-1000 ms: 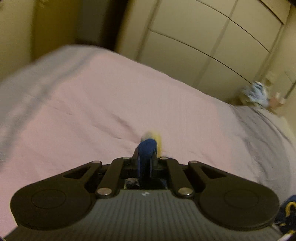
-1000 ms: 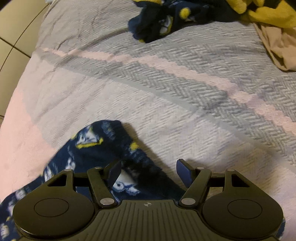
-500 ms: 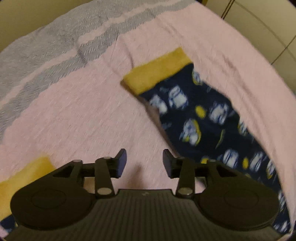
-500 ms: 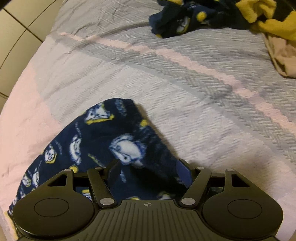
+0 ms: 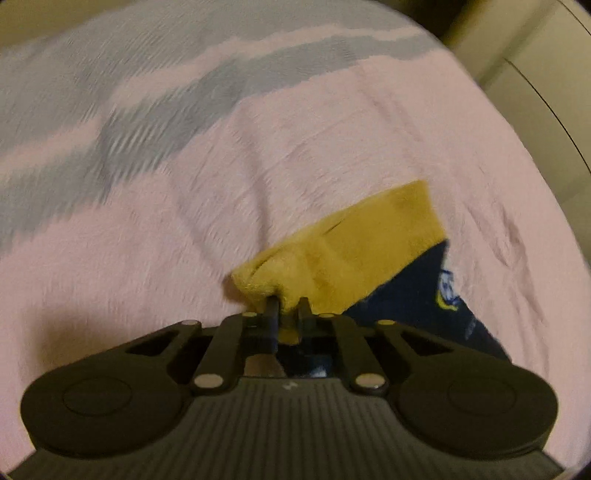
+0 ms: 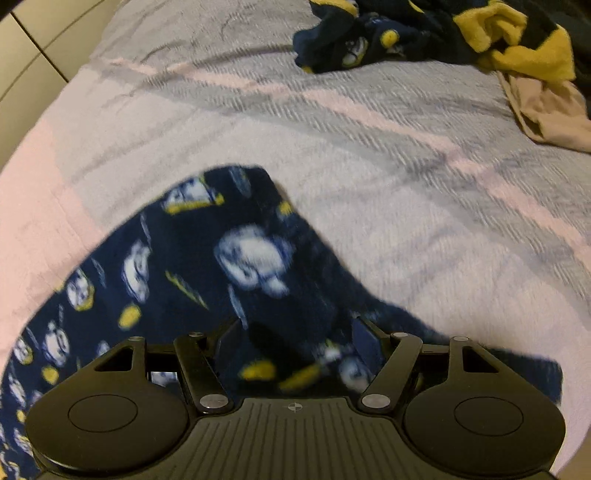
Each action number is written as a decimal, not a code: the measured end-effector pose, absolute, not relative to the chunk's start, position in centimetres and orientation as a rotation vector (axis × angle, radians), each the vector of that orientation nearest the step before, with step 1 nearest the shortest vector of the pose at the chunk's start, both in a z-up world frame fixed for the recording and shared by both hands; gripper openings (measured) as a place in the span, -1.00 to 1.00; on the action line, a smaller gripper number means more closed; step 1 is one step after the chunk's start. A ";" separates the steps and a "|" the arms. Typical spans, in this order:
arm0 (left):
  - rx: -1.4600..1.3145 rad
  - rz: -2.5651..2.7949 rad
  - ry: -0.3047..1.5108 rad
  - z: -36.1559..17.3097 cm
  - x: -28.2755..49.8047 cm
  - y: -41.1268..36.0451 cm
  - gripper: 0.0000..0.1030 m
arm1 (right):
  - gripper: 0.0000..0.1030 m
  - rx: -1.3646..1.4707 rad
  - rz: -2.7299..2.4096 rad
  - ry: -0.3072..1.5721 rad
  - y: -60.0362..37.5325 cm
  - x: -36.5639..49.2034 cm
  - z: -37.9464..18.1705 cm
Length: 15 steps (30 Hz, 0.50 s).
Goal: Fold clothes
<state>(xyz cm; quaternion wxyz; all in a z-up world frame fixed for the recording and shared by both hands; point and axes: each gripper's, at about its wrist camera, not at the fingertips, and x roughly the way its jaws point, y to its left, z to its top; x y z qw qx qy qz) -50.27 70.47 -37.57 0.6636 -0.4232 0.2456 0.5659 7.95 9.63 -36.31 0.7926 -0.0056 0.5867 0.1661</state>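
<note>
1. Left gripper [image 5: 288, 308]: black fingers pinched tight on the corner of a yellow fleece cuff [image 5: 354, 254], thick and fuzzy, bunched at the grip.
2. Beyond the cuff, navy fleece pajama pants [image 5: 417, 295] printed with white-and-yellow cartoon figures, spread flat on a pink-and-grey woven bedspread [image 5: 147, 221], near its right edge by cream cabinet doors [image 5: 535, 74].
3. Right gripper [image 6: 295, 332]: jaws spread wide, straddling the same navy fleece [image 6: 207, 266] without clamping it; rounded fabric end lying on the grey herringbone part of the bedspread [image 6: 406, 184].
4. Toward the far right corner of the bed, a crumpled pile of matching navy-and-yellow garments [image 6: 424, 33], with a limp beige cloth [image 6: 546, 110] just beside it.
</note>
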 end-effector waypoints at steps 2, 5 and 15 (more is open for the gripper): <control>-0.791 1.225 0.502 -34.8 -51.0 70.2 -0.93 | 0.34 -0.022 0.340 1.257 9.3 7.4 -36.3; -0.667 1.281 0.617 -35.1 -52.5 71.2 -0.98 | 0.34 -0.020 0.332 1.252 9.1 6.7 -36.0; -0.696 1.421 0.791 -35.7 -58.1 66.3 -0.83 | 0.34 -0.018 0.342 1.222 6.6 4.5 -35.0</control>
